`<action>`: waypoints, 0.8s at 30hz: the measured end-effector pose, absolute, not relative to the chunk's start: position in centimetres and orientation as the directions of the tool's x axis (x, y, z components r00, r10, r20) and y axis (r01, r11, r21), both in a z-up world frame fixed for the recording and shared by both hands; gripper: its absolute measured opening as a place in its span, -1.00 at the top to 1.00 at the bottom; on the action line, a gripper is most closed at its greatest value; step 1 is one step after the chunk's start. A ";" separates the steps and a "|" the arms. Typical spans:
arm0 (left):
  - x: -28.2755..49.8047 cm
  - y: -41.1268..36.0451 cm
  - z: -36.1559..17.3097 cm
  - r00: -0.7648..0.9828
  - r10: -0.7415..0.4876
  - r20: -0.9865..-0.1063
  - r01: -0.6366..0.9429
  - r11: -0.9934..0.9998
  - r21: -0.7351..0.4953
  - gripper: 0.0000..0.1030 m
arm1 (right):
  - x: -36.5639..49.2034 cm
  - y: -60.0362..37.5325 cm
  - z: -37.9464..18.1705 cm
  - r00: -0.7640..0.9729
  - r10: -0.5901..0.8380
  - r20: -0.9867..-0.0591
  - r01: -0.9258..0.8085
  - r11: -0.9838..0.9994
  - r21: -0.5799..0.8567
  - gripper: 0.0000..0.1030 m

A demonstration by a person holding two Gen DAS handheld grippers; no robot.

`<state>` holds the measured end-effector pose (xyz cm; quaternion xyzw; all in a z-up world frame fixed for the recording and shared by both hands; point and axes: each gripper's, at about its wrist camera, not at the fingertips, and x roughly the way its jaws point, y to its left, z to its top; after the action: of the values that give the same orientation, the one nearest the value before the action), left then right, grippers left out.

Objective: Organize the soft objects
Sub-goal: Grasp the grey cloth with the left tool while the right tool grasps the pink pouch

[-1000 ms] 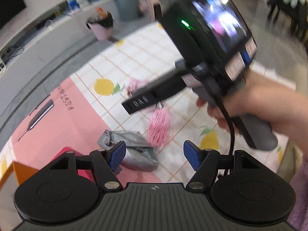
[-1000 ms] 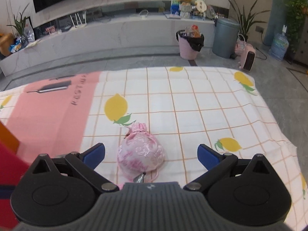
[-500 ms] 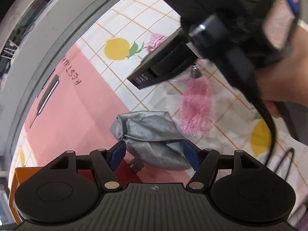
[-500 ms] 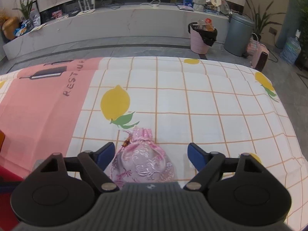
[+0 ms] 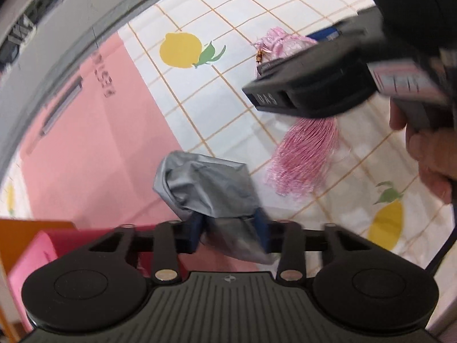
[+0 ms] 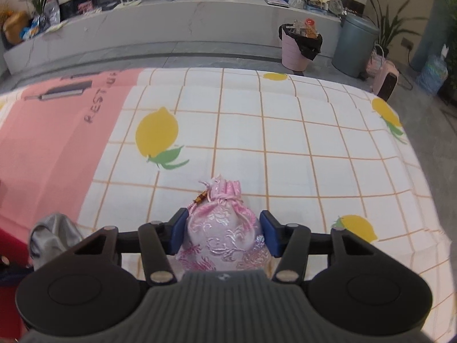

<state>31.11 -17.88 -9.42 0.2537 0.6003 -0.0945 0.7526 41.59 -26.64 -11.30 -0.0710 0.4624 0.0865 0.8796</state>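
Observation:
My left gripper (image 5: 230,233) is shut on a crumpled grey pouch (image 5: 205,188) lying on the lemon-print cloth (image 5: 200,108); it also shows at the left edge of the right wrist view (image 6: 54,237). My right gripper (image 6: 222,235) is shut on a pink embroidered drawstring pouch (image 6: 225,231). In the left wrist view the right gripper's body (image 5: 320,85) covers most of that pouch (image 5: 280,43), and its pink tassel (image 5: 305,160) trails out beside the grey pouch.
An orange container edge (image 5: 31,225) with a pink item (image 5: 34,254) inside sits at the lower left. A pink cloth panel (image 6: 48,148) lies to the left. Beyond the cloth's far edge stand a pink bin (image 6: 297,48), a grey bin (image 6: 354,48) and a long low shelf (image 6: 171,23).
Both grippers have gone from open to shut: the left closed on the grey pouch, the right moved forward and closed on the pink pouch.

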 end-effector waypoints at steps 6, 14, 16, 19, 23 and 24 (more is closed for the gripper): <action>30.9 -18.2 -8.9 0.255 0.073 -0.964 0.441 0.879 0.183 0.92 | 40.7 -26.9 -11.3 0.556 0.064 -0.829 -0.214 0.974 -0.069 -0.05; 28.9 -19.2 -9.0 0.345 0.054 -0.937 0.471 0.854 0.223 0.98 | 39.2 -28.5 -11.2 0.545 0.090 -0.834 -0.219 0.975 -0.038 -0.02; 28.8 -19.0 -8.6 0.355 0.023 -0.935 0.479 0.854 0.202 0.98 | 39.0 -29.1 -11.0 0.540 0.096 -0.836 -0.192 0.981 -0.011 0.01; 28.5 -18.7 -8.0 0.368 -0.006 -0.930 0.473 0.862 0.182 0.98 | 38.5 -29.4 -10.7 0.539 0.095 -0.837 -0.169 0.986 0.003 0.02; 27.6 -18.8 -6.7 0.382 -0.036 -0.923 0.465 0.871 0.158 0.98 | 37.5 -29.3 -9.8 0.535 0.091 -0.840 -0.126 0.992 0.027 0.02; 27.4 -18.7 -6.3 0.389 -0.043 -0.920 0.465 0.872 0.156 0.98 | 37.2 -29.1 -9.6 0.538 0.089 -0.838 -0.133 0.991 0.020 0.02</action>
<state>27.41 -18.72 -6.29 0.1991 0.5301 -0.1568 0.8092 37.20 -29.06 -9.58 -0.0231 0.4762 0.0632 0.8767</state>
